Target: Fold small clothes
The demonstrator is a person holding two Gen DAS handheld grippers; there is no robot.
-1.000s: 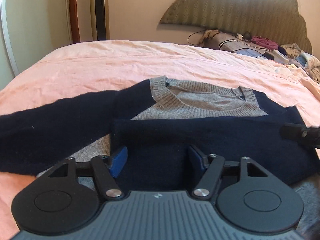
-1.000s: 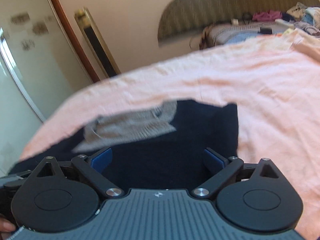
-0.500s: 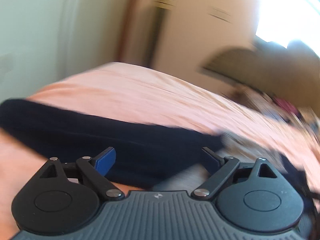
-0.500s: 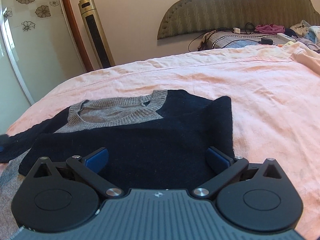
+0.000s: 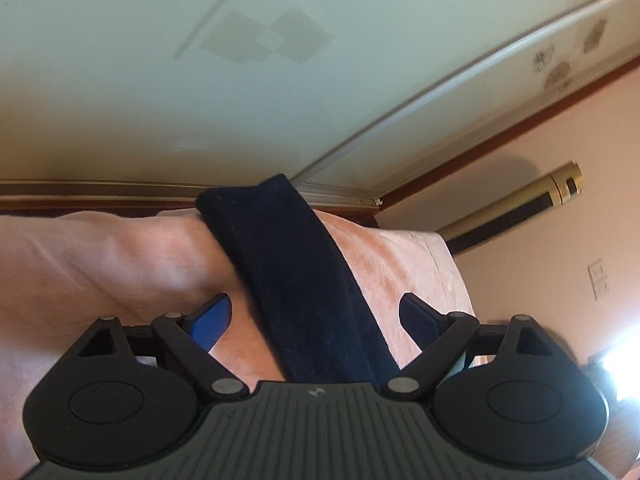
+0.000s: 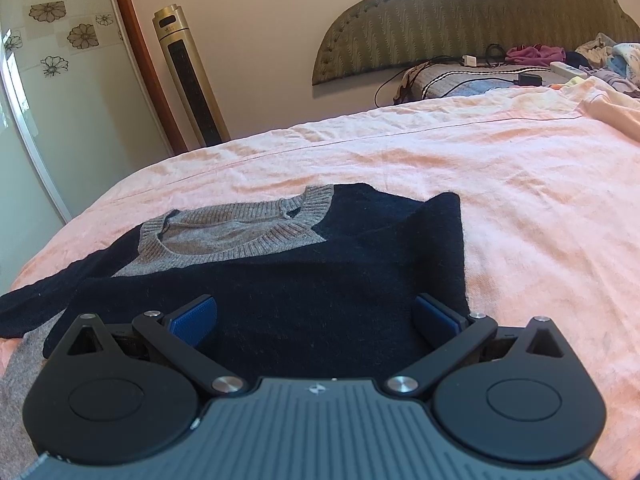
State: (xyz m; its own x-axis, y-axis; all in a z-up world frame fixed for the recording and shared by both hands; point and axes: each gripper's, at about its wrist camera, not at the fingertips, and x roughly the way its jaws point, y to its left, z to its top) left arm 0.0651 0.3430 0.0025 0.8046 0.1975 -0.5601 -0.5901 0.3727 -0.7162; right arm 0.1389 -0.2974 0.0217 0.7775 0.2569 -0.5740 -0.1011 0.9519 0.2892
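A navy and grey sweater lies on the pink bed sheet, its grey collar facing the headboard. One navy sleeve is folded across the chest. The other navy sleeve stretches out to the left across the sheet. My left gripper is open and hovers over that sleeve, with the sleeve running between its blue pads. My right gripper is open and empty just above the folded part of the sweater.
A gold tower fan stands by the wall at the bed's left. The padded headboard is at the back, with a pile of clothes, cables and a power strip at the far right. A glass sliding door is beyond the bed's edge.
My left gripper has swung left from the sweater's body to the outstretched sleeve and tilted sharply, and its jaws have opened wider. My right gripper has steadied over the folded sleeve, still open.
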